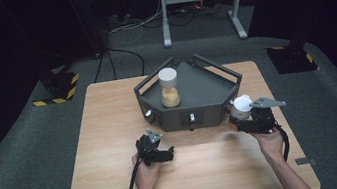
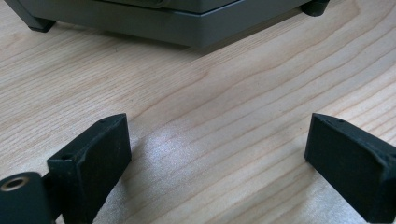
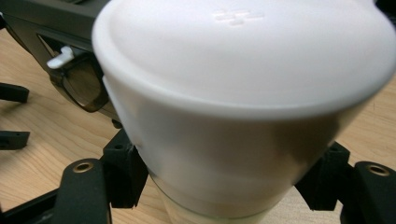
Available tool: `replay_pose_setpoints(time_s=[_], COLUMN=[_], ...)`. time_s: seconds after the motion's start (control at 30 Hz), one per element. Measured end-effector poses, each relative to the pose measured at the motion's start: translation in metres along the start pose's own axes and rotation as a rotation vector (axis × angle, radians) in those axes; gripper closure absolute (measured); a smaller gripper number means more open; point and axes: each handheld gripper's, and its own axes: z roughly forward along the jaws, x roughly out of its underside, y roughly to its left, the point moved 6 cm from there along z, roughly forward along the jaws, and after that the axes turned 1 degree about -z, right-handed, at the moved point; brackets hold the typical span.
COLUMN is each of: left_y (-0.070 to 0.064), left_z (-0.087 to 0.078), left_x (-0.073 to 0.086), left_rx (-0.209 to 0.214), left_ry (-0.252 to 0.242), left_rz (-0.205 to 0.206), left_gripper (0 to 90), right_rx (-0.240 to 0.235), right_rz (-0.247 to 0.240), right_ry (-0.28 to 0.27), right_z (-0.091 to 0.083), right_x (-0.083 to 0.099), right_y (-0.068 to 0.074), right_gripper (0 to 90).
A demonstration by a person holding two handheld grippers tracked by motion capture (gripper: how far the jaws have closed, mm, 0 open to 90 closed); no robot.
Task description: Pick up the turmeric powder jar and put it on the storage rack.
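- When you look down from the high view, you see a grey tray (image 1: 215, 85) at the back middle of the wooden table (image 1: 114, 183). One bottle with a white cap (image 1: 169, 88) already stands upright inside the tray, on its left side. Your right gripper (image 1: 248, 124) holds a second bottle (image 1: 240, 109) just beside the tray's front right corner, still outside it. Your left gripper (image 1: 157, 152) sits low over the bare wood in front of the tray, near its left front, with nothing in it.
- In the left gripper view, the two black jaws stand wide apart. There is bare wood between them. The tray's grey front wall (image 2: 187, 28) is a little way ahead. This tool is let go and holds nothing.
- In the right gripper view, the big white cap (image 3: 243, 60) of the second bottle is very close to the camera. The two jaws press on the bottle from both sides, just under the cap. This tool is clamped tight on the bottle. The tray's front is behind it, on the left.
- I think the job is about half done. One bottle is in, and you have the other one in hand. What is left is to lift it over the wall, set it down upright in the tray, and let go.
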Motion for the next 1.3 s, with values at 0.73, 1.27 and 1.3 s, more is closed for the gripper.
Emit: replay_pose_setpoints(time_s=[0.73, 1.27, 1.3], left_y=[0.0, 0.0, 0.0], left_z=[0.0, 0.0, 0.0], left_x=[0.0, 0.0, 0.0], left_rx=[0.0, 0.0, 0.0], left_ry=[0.001, 0.0, 0.0], left_rz=[0.002, 0.001, 0.001], left_gripper=[7.0, 7.0, 7.0], right_rx=[-0.064, -0.091, -0.092], right_rz=[-0.023, -0.032, -0.033], right_ry=[-0.034, -0.045, -0.048], right_z=[-0.018, -0.023, -0.023], right_x=[-0.039, -0.065, -0.067], right_y=[-0.002, -0.004, -0.003], right_gripper=[30.6, 30.6, 30.6])
